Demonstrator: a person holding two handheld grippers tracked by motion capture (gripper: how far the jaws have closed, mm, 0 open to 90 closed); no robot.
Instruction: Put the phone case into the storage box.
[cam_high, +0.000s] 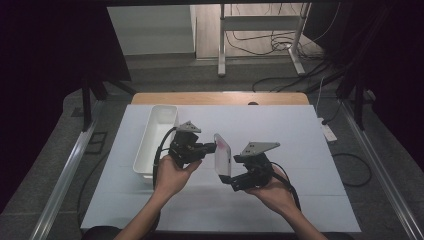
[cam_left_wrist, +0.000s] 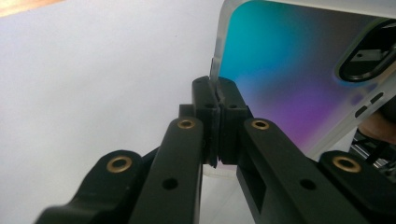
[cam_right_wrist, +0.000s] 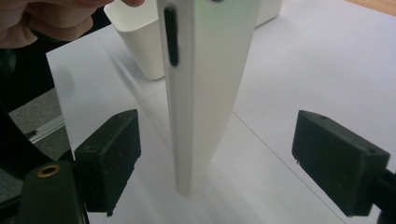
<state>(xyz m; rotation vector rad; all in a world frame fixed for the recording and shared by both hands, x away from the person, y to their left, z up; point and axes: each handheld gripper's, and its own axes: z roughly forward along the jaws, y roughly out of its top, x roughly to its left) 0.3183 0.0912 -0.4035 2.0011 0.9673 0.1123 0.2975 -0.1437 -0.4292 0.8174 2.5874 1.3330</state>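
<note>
While the left gripper (cam_high: 209, 148) pinches the edge of the phone case (cam_high: 222, 155) and holds it upright above the white mat (cam_high: 300, 150), the case hangs clear of the table, probably so its free lower end is offered to the other hand. Its jaws are clamped tight on that thin clear rim. The right gripper (cam_right_wrist: 219, 163) has its jaws spread wide on either side of the case's lower end, touching nothing, with the white bin (cam_high: 155, 140) standing to the left.

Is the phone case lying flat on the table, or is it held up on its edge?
Held up on edge: the left tool pinches the phone case rim, lifting it above the table.
</note>
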